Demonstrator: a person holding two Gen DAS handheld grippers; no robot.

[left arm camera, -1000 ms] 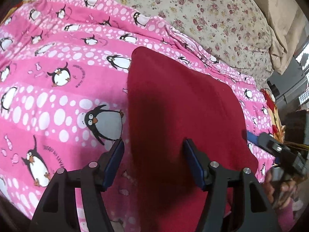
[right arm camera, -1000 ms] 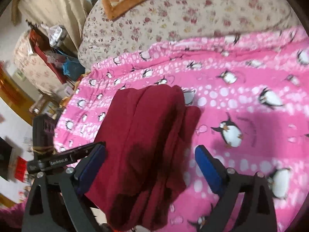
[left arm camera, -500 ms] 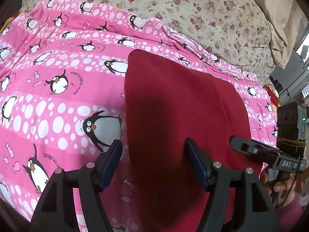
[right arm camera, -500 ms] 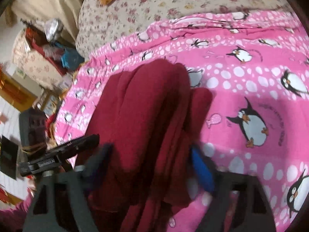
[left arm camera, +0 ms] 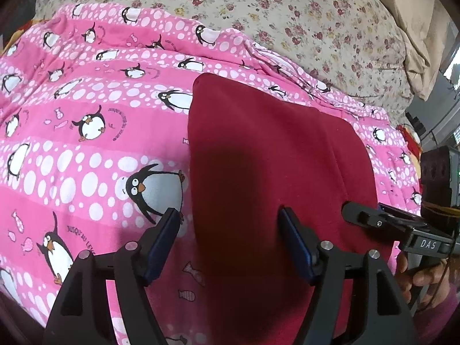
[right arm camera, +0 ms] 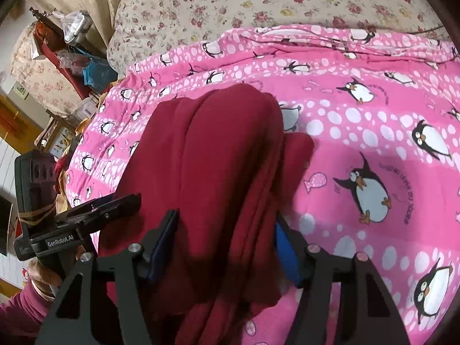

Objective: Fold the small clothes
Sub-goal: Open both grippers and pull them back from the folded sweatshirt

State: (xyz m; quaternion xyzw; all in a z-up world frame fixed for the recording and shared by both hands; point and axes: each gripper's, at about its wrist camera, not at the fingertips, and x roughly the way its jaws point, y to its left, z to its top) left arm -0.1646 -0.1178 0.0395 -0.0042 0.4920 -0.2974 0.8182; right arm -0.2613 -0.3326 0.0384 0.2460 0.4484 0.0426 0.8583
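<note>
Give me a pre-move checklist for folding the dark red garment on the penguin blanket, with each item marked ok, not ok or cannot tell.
1. Right gripper straddles the bunched edge of the dark red garment: ok; its jaws have just been closing with the cloth between them.
2. Right pads pressing the cloth firmly: cannot tell.
3. Left gripper has cloth between its fingers: ok; only the garment's edge lies there, and the jaws have just been opening.
4. Left gripper gripping the cloth: not ok; the pads stand apart from it.
5. Garment lies flat on the penguin blanket: not ok; layers are ridged near the right gripper.
6. Grippers clear of each other: ok.
</note>
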